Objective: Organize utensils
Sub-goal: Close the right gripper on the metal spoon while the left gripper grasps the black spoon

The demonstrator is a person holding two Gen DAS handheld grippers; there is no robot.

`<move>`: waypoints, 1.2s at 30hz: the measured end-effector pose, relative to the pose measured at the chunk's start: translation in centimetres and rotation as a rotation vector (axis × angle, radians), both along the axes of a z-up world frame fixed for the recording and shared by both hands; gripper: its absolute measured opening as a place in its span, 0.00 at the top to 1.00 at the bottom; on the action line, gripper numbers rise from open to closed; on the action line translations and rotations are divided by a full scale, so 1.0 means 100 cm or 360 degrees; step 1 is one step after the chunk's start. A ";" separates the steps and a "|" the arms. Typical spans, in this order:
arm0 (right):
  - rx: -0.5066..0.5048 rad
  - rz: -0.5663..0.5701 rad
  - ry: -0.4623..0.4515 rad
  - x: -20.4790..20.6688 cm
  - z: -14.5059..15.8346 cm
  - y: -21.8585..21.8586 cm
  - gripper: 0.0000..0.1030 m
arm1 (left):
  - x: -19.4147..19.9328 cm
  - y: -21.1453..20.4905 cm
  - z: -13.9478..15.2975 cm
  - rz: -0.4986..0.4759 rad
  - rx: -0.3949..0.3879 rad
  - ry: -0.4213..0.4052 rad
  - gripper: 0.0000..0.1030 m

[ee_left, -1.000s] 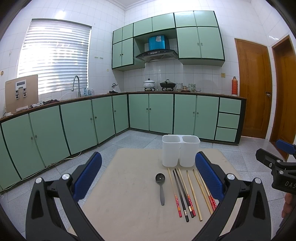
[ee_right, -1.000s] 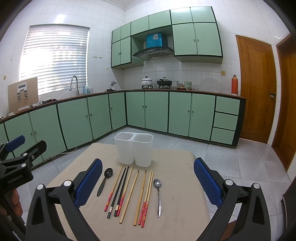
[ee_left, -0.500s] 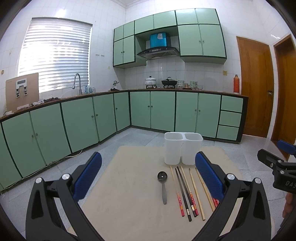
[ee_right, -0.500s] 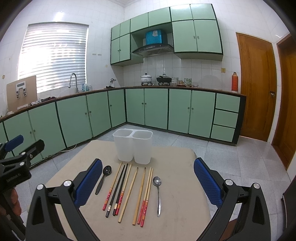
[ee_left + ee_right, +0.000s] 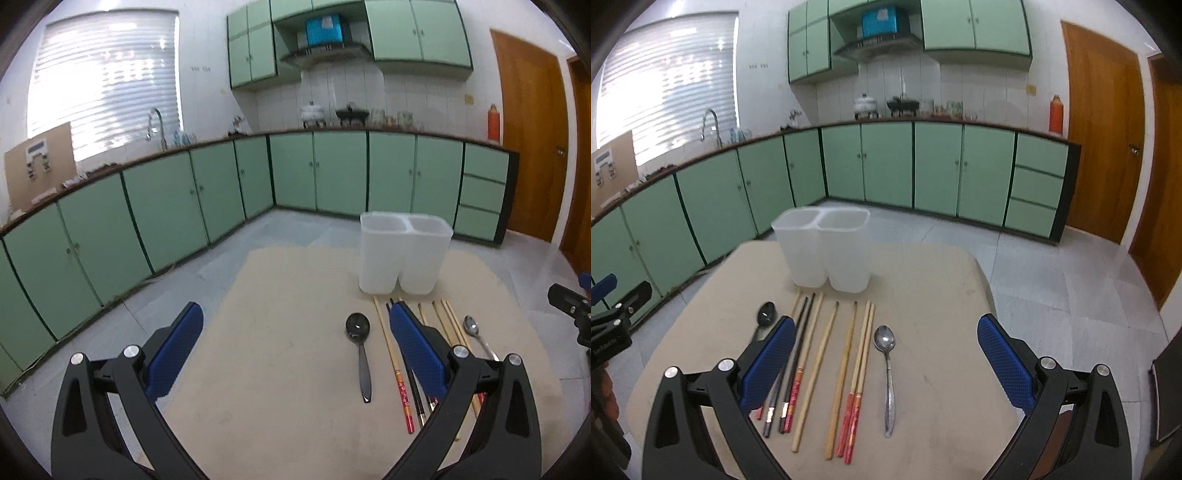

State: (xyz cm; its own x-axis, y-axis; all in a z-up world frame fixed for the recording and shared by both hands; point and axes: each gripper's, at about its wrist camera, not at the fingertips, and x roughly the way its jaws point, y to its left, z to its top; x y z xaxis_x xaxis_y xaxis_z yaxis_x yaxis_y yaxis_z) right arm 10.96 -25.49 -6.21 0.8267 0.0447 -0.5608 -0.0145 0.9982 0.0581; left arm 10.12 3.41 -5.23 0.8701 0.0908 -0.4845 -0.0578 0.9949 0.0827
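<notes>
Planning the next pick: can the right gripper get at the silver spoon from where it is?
Probably yes. The right gripper has its jaws open, the silver spoon lies between them on the table, clear of the chopsticks.

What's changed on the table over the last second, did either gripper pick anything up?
Nothing picked up. Both grippers, left and right, have moved forward and lower over the utensils, still open and empty. The chopsticks, black spoon, metal spoon and white holder lie where they were; the holder looks empty.
</notes>
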 end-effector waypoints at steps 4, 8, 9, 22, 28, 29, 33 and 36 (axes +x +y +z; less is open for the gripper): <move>-0.0029 0.0046 0.0143 0.035 -0.024 0.000 0.19 | 0.037 -0.002 -0.022 -0.0013 -0.0019 0.0148 0.05; -0.0062 0.0126 0.0340 0.072 -0.058 0.000 0.30 | 0.077 -0.005 -0.050 -0.0027 -0.0058 0.0339 0.05; -0.0061 0.0146 0.0393 0.081 -0.067 -0.001 0.35 | 0.083 -0.005 -0.055 -0.0026 -0.0059 0.0374 0.05; 0.0044 0.0218 0.0645 0.125 -0.116 -0.006 0.54 | 0.148 -0.021 -0.102 -0.0032 -0.0060 0.0614 0.05; 0.0032 0.0249 0.0685 0.136 -0.122 -0.004 0.59 | 0.162 -0.024 -0.113 -0.0044 -0.0063 0.0667 0.05; 0.0031 0.0251 0.0684 0.138 -0.122 -0.004 0.59 | 0.165 -0.025 -0.115 -0.0043 -0.0070 0.0678 0.06; 0.0029 0.0272 0.0693 0.140 -0.121 -0.004 0.64 | 0.171 -0.027 -0.120 -0.0059 -0.0123 0.0733 0.14; 0.0011 0.0270 0.0703 0.141 -0.120 -0.003 0.65 | 0.175 -0.030 -0.123 -0.0069 -0.0162 0.0772 0.19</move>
